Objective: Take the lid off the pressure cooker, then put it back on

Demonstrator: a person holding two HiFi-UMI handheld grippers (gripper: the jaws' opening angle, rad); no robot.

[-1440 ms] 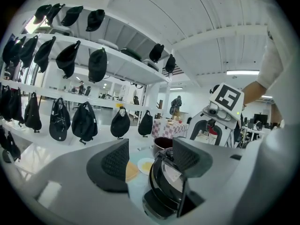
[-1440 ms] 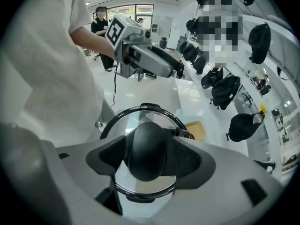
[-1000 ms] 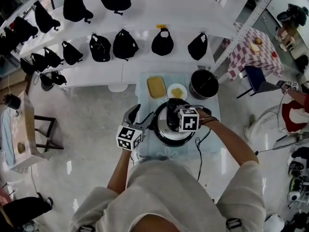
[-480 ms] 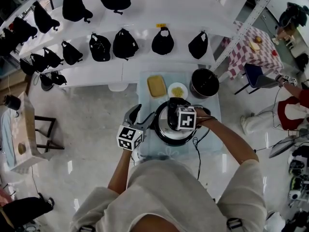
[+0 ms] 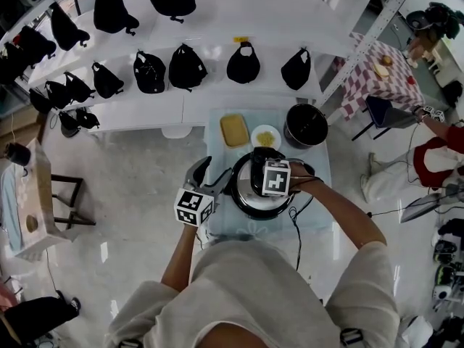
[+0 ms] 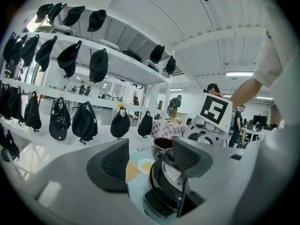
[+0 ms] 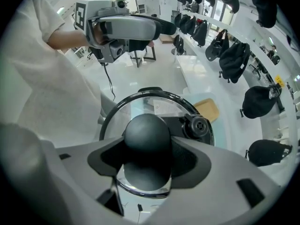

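The black pressure cooker [image 5: 250, 193] stands on the small pale table [image 5: 317, 167], with its glass lid [image 7: 157, 108] on. My right gripper [image 5: 261, 172] points straight down over the lid. The round black knob [image 7: 146, 128] sits between its jaws, which are closing, and both pads touch the knob's sides. A vent valve [image 7: 197, 124] sits beside the knob. My left gripper [image 5: 210, 174] is open and empty, held level just left of the cooker [image 6: 164, 186].
Behind the cooker on the table lie a yellow board [image 5: 234, 130], a small plate of yellow food [image 5: 266, 137] and a dark pot [image 5: 306, 125]. A cable [image 5: 297, 223] trails off the table's front right. White shelves with black bags [image 5: 187, 67] curve behind.
The right gripper has rolled a little over the knob, and its marker cube has shifted slightly left. The left gripper has stayed still.
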